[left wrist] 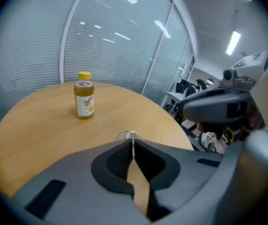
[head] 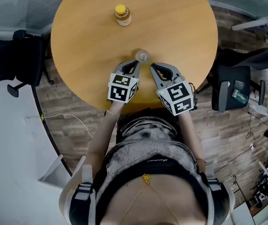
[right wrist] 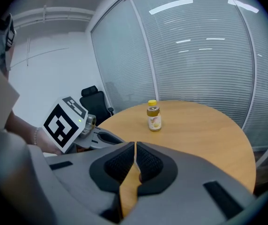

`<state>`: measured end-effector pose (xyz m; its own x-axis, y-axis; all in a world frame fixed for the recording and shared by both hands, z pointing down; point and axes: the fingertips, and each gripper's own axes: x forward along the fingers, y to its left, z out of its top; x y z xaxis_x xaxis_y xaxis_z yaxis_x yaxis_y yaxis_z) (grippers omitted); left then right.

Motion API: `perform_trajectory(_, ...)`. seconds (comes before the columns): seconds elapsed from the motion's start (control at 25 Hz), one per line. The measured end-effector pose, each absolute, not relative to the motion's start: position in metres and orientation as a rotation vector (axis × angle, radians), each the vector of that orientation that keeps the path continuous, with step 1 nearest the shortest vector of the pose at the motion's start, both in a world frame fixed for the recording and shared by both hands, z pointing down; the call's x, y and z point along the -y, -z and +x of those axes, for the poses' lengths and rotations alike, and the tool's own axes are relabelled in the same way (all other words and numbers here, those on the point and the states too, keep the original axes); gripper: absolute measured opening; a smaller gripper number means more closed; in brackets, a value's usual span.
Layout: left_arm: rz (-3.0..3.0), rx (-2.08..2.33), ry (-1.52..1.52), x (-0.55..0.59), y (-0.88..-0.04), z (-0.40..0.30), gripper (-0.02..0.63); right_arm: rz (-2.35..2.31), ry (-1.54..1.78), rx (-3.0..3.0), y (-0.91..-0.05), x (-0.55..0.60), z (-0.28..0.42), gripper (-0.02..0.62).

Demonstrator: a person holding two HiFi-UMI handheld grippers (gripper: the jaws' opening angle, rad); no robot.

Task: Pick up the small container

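Note:
A small clear container (head: 142, 56) stands on the round wooden table (head: 87, 46), just beyond both grippers' tips. In the left gripper view the small clear container (left wrist: 128, 136) peeks out right behind the tips of my left gripper (left wrist: 133, 142), whose jaws are shut with nothing between them. From above, the left gripper (head: 136, 63) sits just left of and below the container, and the right gripper (head: 152, 67) just right of it. My right gripper (right wrist: 135, 145) is shut and empty too. A yellow-capped bottle (head: 122, 15) stands farther back on the table.
The yellow-capped bottle (left wrist: 84, 95) (right wrist: 153, 116) stands upright mid-table, well apart from the grippers. Black office chairs stand off the table at the left (head: 12, 60) and right (head: 234, 86). Glass partition walls with blinds (left wrist: 115, 41) rise behind the table's far edge.

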<state>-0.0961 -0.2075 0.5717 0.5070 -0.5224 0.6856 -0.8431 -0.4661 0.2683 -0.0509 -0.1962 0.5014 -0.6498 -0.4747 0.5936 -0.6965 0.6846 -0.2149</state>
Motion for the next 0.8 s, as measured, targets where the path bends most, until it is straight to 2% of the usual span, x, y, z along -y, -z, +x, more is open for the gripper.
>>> perform_trajectory(0.24, 2.170, 1.066, -0.726, 0.207, -0.583, -0.091, 0.021, 0.926, -0.614, 2.368, -0.508, 0.195, -0.039, 0.028)
perform_trajectory(0.28, 2.169, 1.056, -0.728, 0.207, -0.586, -0.091, 0.038, 0.929, -0.618, 2.364, -0.509, 0.195, -0.039, 0.028)
perform_trajectory(0.36, 2.169, 1.039, -0.727, 0.206, -0.590, -0.090, 0.155, 0.934, -0.625, 2.358, -0.511, 0.194, -0.037, 0.028)
perform_trajectory(0.48, 2.174, 1.038, -0.737, 0.206, -0.597, -0.091, 0.166, 0.942, -0.629, 2.350, -0.511, 0.192, -0.035, 0.028)
perform_trajectory(0.64, 2.164, 0.993, -0.786, 0.206, -0.613, -0.089, 0.242, 0.952, -0.636, 2.340, -0.513, 0.192, -0.034, 0.028)
perform_trajectory(0.8, 2.164, 0.968, -0.832, 0.208, -0.628, -0.083, 0.281, 0.967, -0.649, 2.322, -0.517, 0.189, -0.027, 0.028)
